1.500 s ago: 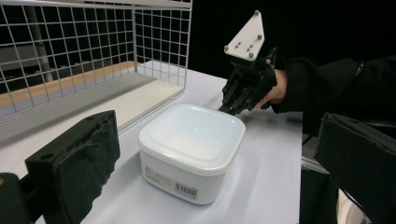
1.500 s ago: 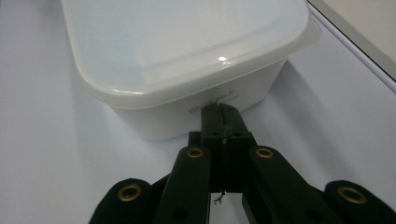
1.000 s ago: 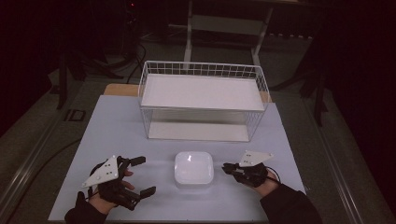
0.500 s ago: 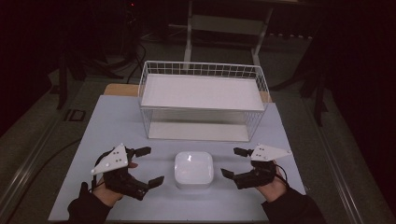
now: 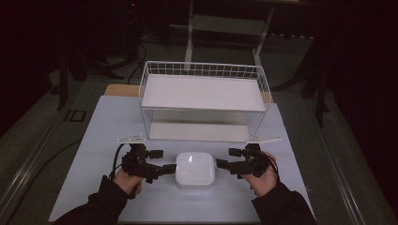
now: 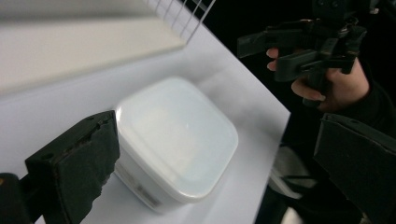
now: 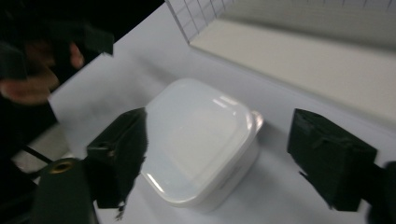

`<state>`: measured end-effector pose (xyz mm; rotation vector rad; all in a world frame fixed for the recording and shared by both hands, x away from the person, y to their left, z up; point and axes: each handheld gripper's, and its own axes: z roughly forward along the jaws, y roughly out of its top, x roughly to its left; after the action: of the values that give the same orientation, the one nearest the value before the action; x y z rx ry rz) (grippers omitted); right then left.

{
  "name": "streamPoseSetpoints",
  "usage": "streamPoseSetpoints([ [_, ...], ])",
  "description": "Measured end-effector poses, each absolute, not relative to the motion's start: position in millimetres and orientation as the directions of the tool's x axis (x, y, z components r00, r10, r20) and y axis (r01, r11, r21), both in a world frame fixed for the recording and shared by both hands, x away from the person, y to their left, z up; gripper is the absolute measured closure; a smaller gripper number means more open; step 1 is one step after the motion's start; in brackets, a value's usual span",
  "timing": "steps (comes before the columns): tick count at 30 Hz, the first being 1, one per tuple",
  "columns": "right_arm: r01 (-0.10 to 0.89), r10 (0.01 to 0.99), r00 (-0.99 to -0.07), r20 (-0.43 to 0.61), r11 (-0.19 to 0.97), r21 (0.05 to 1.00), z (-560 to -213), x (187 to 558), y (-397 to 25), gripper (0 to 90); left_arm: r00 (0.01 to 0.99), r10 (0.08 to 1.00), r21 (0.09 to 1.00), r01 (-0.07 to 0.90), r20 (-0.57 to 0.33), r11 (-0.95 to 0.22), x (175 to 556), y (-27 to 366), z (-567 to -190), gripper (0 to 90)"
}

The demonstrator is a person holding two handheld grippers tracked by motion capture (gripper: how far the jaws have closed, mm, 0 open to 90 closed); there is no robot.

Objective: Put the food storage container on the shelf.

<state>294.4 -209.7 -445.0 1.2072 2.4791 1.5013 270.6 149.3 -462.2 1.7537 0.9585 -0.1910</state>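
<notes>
A smooth white box (image 5: pixel 195 170) with round corners and its lid on sits between my left gripper (image 5: pixel 159 161) and right gripper (image 5: pixel 226 159) — both spread wide. Behind it stands a wire basket (image 5: pixel 204 70) — a flat white board inside.

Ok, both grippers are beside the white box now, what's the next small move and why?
Probably ease both in to clamp it. The left gripper and right gripper flank the white lidded box, jaws open, neither gripping it, so it cannot yet be lifted toward the wire basket.

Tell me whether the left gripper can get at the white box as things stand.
Probably yes: the left gripper is open right beside the white box, one jaw at its side, with nothing between them on the table.
</notes>
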Motion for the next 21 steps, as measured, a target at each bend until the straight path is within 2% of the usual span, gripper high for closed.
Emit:
streamPoseSetpoints([
  [4,0.667,0.625,-0.662,0.414,0.239,0.706,-454.9,299.5,-203.1,14.4,0.582,0.521,0.647,0.759,-0.624,-0.072,278.9,144.2,-476.7,0.1],
  [7,0.726,0.616,-0.62,0.486,0.215,0.654,-463.8,303.4,-200.1,14.7,0.534,0.557,0.612,0.788,-0.636,-0.057,283.4,140.3,-483.8,0.2],
  [12,0.808,0.619,-0.535,0.576,0.173,0.564,-476.3,310.5,-200.3,23.3,0.497,0.567,0.577,0.816,-0.657,-0.046,288.8,135.6,-492.0,4.6],
  [15,0.839,0.631,-0.491,0.6,0.156,0.522,-483.5,314.9,-200.5,27.3,0.457,0.573,0.535,0.844,-0.68,-0.037,291.6,134.4,-498.6,10.1],
  [16,0.847,0.633,-0.479,0.608,0.152,0.51,-486.1,316.1,-200.5,28.8,0.44,0.577,0.519,0.854,-0.688,-0.033,292.6,134.6,-501.1,14.5],
  [21,0.887,0.639,-0.421,0.644,0.143,0.439,-496.1,320.6,-199.0,38.5,0.378,0.584,0.454,0.891,-0.718,-0.019,295.4,137.0,-511.3,21.3],
])
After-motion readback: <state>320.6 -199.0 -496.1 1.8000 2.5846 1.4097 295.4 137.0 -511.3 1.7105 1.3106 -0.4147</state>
